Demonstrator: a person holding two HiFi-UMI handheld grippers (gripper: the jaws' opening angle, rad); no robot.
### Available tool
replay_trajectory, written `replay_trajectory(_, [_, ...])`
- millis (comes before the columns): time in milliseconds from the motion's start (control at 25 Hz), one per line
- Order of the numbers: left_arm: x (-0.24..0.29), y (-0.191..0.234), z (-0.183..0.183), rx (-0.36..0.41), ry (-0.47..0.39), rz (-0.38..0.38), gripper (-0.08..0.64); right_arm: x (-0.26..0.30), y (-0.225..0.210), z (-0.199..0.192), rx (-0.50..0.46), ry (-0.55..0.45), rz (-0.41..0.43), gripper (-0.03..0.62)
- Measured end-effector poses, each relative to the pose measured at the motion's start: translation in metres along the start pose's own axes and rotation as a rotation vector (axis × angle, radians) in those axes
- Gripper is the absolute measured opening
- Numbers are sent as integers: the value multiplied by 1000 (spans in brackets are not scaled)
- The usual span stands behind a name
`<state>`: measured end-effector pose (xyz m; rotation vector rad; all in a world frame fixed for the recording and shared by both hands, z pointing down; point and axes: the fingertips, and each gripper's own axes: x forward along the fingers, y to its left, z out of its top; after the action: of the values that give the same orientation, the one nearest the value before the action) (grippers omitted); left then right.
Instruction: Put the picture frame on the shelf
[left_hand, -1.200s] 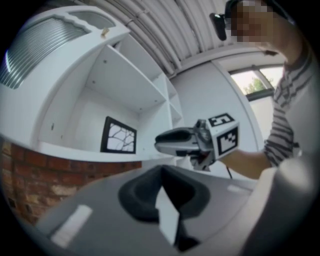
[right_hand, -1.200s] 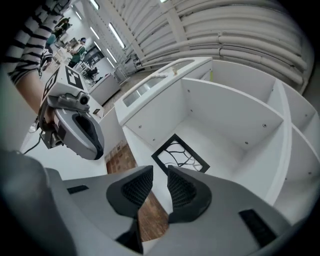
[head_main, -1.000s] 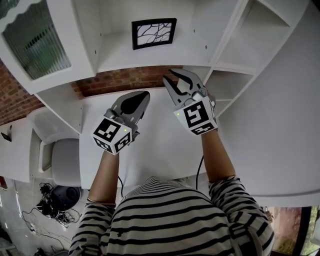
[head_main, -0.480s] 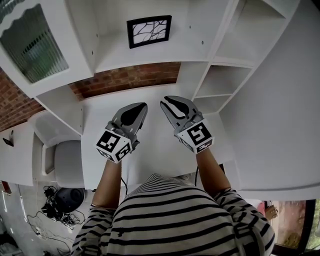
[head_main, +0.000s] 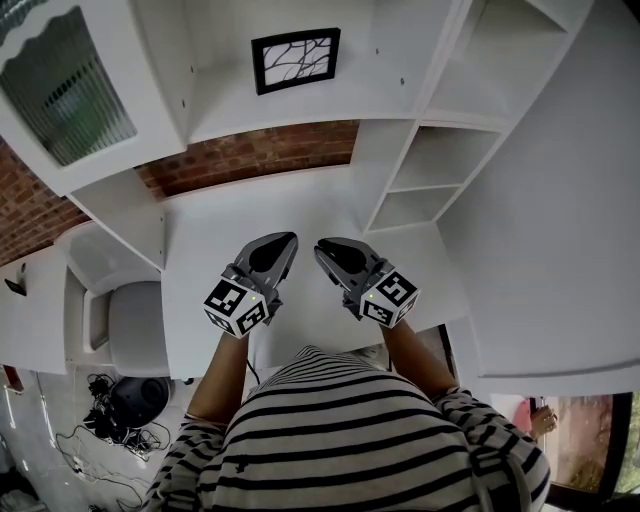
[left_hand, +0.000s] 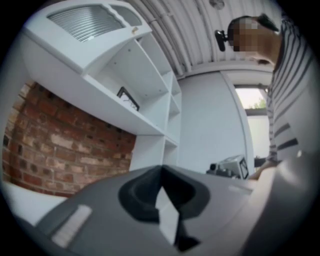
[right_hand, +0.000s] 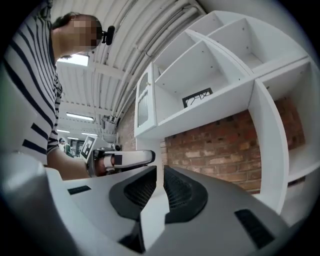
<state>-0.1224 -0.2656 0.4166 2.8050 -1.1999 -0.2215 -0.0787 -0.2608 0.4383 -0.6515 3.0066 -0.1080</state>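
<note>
Frame (head_main: 296, 61) stands upright on the shelf (head_main: 300, 112). Left gripper (head_main: 289, 240) and right gripper (head_main: 322, 246) have drawn back below the shelf. The left is closed and empty; the right, earlier wide, has narrowed on nothing. Placement appears complete.

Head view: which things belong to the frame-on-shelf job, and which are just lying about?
Job: picture frame, shelf it stands on, left gripper, right gripper.
Lying about: chair, floor cables, cabinet door.
</note>
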Motion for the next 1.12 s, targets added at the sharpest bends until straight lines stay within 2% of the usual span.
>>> replay_trajectory(160, [-7,-8,-22,-34,13,-26,8,-4,4,-22,41,37,5,44])
replay_trajectory(560, [-25,-28,-56,-38,71,-72,8,-12,24,-40,107,54,45,43])
replay_trajectory(840, [-33,-32,-58,-51,65,-72,8,-16,31,-50,115,83,48,14])
replay_trajectory(1120, [-33,-31,-51,-47,51,-76,8,-15,32,-42,92,91,37,8])
